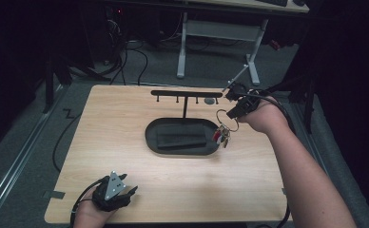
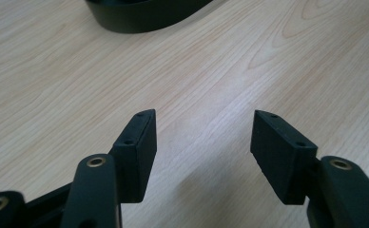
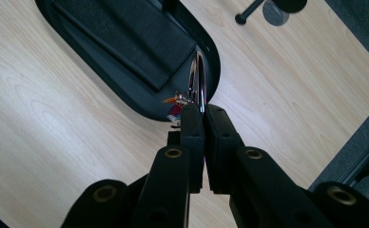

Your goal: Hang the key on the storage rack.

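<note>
The right gripper (image 1: 233, 111) pinches a key ring (image 1: 225, 118), lifted near the rack (image 1: 186, 93), likely for hanging; the left gripper (image 1: 121, 189) rests spread.

One light wooden counter (image 1: 125, 142) carries one black oval tray (image 1: 154, 142) with one dark flat rectangular pad (image 1: 180, 140) lying in it. One black T-shaped metal rack (image 1: 185, 93) rises from the tray, with four small pegs visible under its bar. One large silver key ring (image 1: 227, 118) hangs with one bunch of keys (image 1: 222, 135); their number cannot be told. Two black handheld grippers: the left gripper (image 1: 131, 191) and the right gripper (image 1: 232, 113).
</note>
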`<state>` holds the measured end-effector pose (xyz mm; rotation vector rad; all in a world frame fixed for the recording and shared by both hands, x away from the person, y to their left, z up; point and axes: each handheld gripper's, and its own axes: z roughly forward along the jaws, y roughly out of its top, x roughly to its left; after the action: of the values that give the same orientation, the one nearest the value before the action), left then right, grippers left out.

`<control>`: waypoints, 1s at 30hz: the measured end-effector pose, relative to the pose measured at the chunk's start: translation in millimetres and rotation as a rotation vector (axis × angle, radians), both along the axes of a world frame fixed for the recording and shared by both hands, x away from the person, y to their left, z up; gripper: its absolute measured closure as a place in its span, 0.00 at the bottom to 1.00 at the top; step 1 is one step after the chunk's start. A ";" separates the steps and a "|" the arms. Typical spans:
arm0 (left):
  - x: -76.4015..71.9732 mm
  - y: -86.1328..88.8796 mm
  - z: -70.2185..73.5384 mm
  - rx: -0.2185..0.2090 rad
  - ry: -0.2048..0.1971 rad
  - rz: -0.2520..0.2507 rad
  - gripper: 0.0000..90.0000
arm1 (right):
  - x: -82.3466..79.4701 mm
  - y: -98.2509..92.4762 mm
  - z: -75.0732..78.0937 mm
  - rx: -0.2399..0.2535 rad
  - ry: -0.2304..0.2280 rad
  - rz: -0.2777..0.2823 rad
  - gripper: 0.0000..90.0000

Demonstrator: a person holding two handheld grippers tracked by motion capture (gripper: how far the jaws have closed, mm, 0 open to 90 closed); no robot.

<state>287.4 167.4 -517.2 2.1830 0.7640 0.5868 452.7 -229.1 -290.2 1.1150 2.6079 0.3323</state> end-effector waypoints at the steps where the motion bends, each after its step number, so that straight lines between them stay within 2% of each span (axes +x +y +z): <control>1: -2.0 4.4 -0.3 -0.004 0.001 0.014 0.47 | 2.2 1.6 0.4 0.001 0.001 0.002 0.97; 10: -12.7 17.1 0.3 -0.001 0.001 0.055 0.47 | 18.6 10.9 4.9 0.014 -0.020 0.002 0.97; 16: -22.3 32.1 0.3 0.004 -0.006 0.106 0.47 | 29.8 13.5 8.5 0.020 -0.031 0.000 0.97; 23: -28.7 42.9 -0.7 0.003 0.000 0.144 0.47 | 44.8 18.8 3.9 0.013 -0.030 -0.002 0.97; 24: -29.6 43.7 -0.8 -0.001 0.000 0.149 0.47 | 45.8 19.6 2.9 0.017 -0.025 -0.019 0.97; 26: -31.1 45.4 -1.2 -0.005 -0.003 0.157 0.47 | 50.1 18.5 1.2 0.018 -0.030 -0.003 0.97; 28: -32.3 47.1 -1.4 -0.004 -0.004 0.161 0.47 | 51.8 18.5 -0.4 0.023 -0.021 -0.032 0.97; 30: -33.2 48.1 -1.6 -0.009 -0.003 0.167 0.47 | 55.1 16.5 -2.3 0.017 -0.025 -0.020 0.97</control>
<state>254.2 215.5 -518.8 2.1227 0.9521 0.6688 507.8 -212.5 -292.5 1.1337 2.5752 0.3629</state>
